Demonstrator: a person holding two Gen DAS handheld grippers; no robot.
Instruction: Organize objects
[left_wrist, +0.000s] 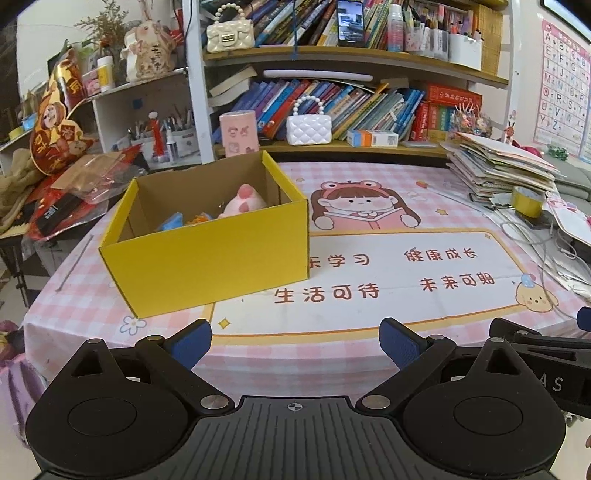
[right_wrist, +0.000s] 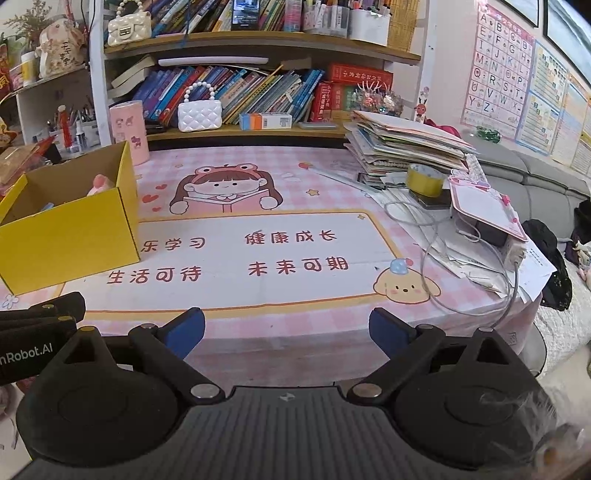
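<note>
A yellow cardboard box (left_wrist: 207, 258) stands open on the pink checked tablecloth (left_wrist: 369, 332), left of centre. Inside it lie a pink plush pig (left_wrist: 245, 203), a blue item (left_wrist: 171, 221) and an orange item (left_wrist: 199, 218). The box also shows at the left of the right wrist view (right_wrist: 70, 236), with the pig (right_wrist: 99, 184) inside. My left gripper (left_wrist: 295, 345) is open and empty, held at the table's near edge, in front of the box. My right gripper (right_wrist: 286, 334) is open and empty, to the right of the left one.
A stack of papers and books (right_wrist: 406, 144), a yellow tape roll (right_wrist: 424, 179), a pink-framed board (right_wrist: 487, 206) and cables (right_wrist: 443, 266) crowd the table's right side. A pink cylinder (right_wrist: 127, 129) stands behind the box. Bookshelves line the back. Clutter lies left of the box (left_wrist: 74, 192).
</note>
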